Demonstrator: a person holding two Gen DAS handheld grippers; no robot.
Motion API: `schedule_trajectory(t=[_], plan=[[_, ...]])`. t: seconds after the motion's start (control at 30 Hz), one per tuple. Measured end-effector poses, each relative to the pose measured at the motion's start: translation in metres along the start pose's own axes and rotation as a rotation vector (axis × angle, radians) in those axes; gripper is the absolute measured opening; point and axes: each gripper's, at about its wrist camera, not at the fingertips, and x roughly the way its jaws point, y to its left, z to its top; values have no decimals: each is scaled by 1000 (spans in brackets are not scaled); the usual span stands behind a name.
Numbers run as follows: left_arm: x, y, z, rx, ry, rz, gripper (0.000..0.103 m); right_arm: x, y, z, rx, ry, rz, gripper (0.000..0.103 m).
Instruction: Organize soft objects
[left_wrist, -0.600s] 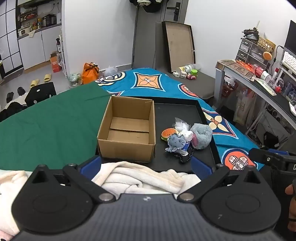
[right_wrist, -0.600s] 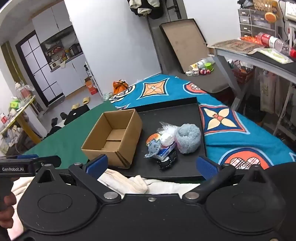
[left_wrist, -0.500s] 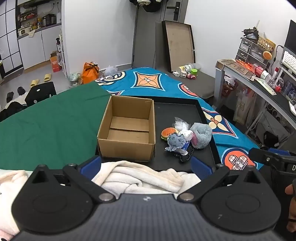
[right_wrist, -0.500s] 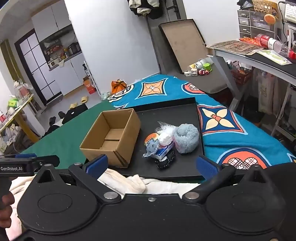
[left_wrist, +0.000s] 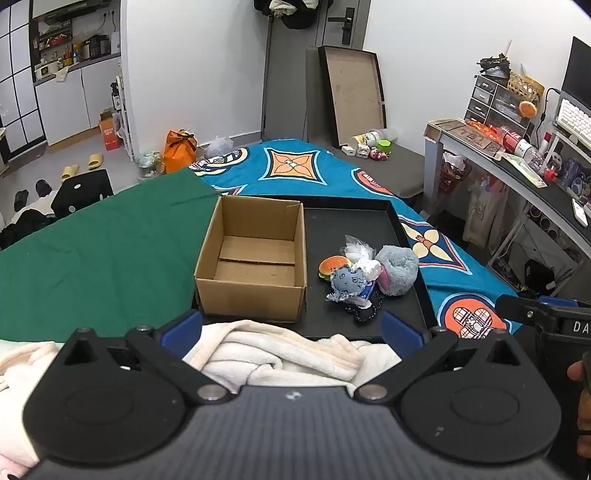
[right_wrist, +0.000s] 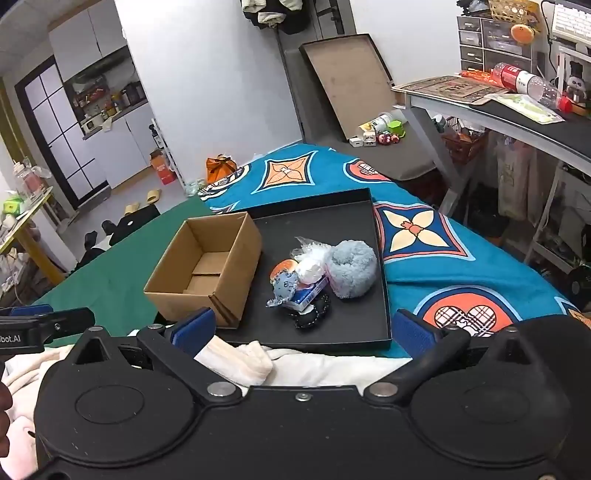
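A: How did the two tongs stand at that moment?

B: Both were spread wide with nothing between the jaws. The left gripper (left_wrist: 291, 328) hung over a rumpled cream fleece blanket (left_wrist: 280, 350) at the near edge, its blue pads far apart. The right gripper (right_wrist: 303, 328) stood the same way, over the same blanket (right_wrist: 243, 360), also empty.

A: And the soft things to be sorted?

B: They lay in one small heap on the shallow black rectangular tray (left_wrist: 347, 225), in its right half, towards the near end. I could make out a fluffy grey-blue plush ball (left_wrist: 400, 269), a small blue-grey felt octopus toy (left_wrist: 347, 282) just left of it, a little hamburger-shaped squishy toy (left_wrist: 332, 266) behind the octopus, a crumpled clear plastic bag (left_wrist: 356, 249) at the back, and a black beaded scrunchie (left_wrist: 364, 312) at the front. A white soft lump (right_wrist: 310, 269) sat in the middle of the heap, and a small blue-and-white packet (right_wrist: 306, 295) lay under the octopus. They touched or overlapped one another.

A: Where was the box?

B: The open brown cardboard box (left_wrist: 255, 258) stood upright on the left part of the tray, just beside the heap but apart from it. Its inside showed only the folded bottom flaps.

A: What was under the tray?

B: A plain green cloth (left_wrist: 99, 251) on the left and a bright blue patterned cloth (left_wrist: 439, 254) on the right. The tray straddled the two.

A: Could each tool be seen from the other?

B: Partly. The left view caught the right tool's black body at its right edge, with fingers (left_wrist: 580, 373) of a hand on it; the right view showed the left tool's body at its left edge.
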Motion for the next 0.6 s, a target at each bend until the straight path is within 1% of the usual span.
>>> schedule_trajectory(t=[0.6], plan=[[-2, 1, -3, 1, 12, -4, 103, -2, 5, 2, -23, 15, -9, 103]])
